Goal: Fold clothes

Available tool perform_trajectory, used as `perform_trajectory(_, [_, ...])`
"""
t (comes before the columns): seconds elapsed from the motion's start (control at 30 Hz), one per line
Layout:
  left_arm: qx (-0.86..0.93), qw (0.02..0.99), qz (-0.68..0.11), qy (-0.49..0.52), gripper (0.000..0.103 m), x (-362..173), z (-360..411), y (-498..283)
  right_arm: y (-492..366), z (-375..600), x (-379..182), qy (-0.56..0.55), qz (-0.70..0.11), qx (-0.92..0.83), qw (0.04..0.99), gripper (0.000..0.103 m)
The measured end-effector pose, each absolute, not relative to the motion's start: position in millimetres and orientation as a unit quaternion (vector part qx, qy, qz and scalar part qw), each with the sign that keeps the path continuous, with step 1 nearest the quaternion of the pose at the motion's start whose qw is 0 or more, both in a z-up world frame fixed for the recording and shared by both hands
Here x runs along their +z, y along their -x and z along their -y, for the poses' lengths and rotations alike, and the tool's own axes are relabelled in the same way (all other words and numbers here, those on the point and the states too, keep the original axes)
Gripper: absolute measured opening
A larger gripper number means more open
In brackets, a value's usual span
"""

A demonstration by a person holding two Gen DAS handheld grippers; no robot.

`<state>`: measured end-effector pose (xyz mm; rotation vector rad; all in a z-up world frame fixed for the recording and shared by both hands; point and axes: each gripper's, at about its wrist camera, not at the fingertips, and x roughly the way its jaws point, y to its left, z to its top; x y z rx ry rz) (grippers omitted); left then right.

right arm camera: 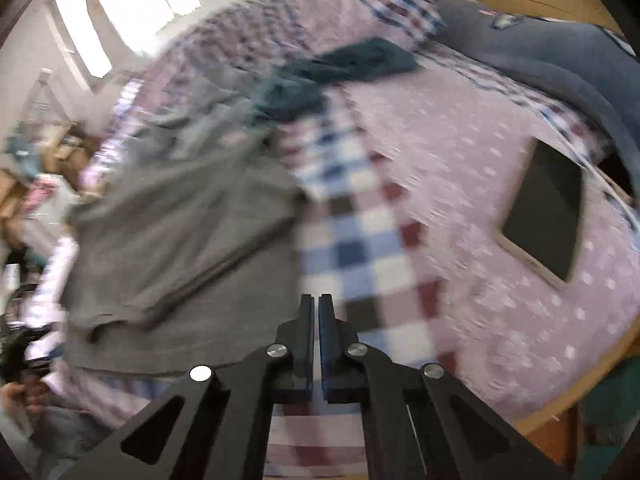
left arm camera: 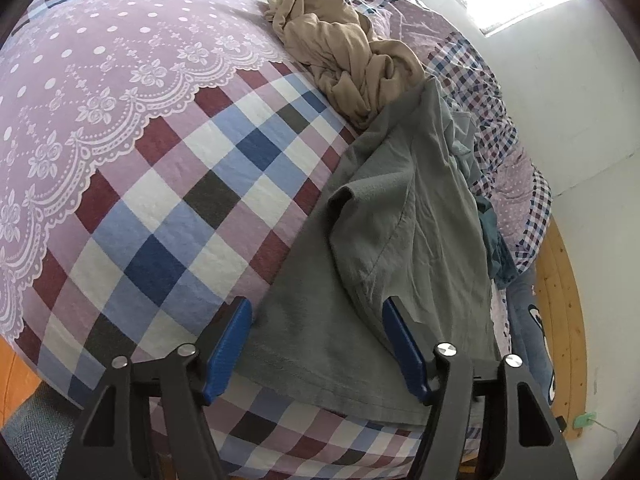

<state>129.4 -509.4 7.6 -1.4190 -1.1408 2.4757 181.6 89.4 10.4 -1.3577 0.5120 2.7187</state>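
The left gripper (left arm camera: 316, 320) hangs low, blue fingers spread wide, straddling the grey shirt's (left arm camera: 400, 232) near hem at the bed's (left arm camera: 160, 200) edge, one sleeve flipped across its body. The right gripper (right arm camera: 316, 312) is pressed together, holding nothing, over the checked cover. The risk: a one-sided pinch could drag the shirt off the edge or into the crumpled tan garment (left arm camera: 340, 52) beyond.

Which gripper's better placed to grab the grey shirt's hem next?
Left. The left gripper is open, fingers straddling the grey shirt near its bottom edge. The right gripper is shut, over bare bedspread beside it.
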Motion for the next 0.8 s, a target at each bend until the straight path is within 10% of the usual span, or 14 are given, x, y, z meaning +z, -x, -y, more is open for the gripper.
perform_trajectory(0.37, [0.801,0.025,0.368,0.472,0.059,6,512,-133,-175,-93,25,0.399,-0.157,0.899,0.093,0.007])
perform_trajectory(0.53, [0.797,0.020,0.368,0.479,0.058,2,515,-137,-170,-74,39,0.368,-0.121,0.916,0.100,0.039])
perform_trajectory(0.8, [0.792,0.032,0.363,0.490,0.058,-4,512,-145,-152,-44,41,0.365,-0.106,0.921,0.085,0.041])
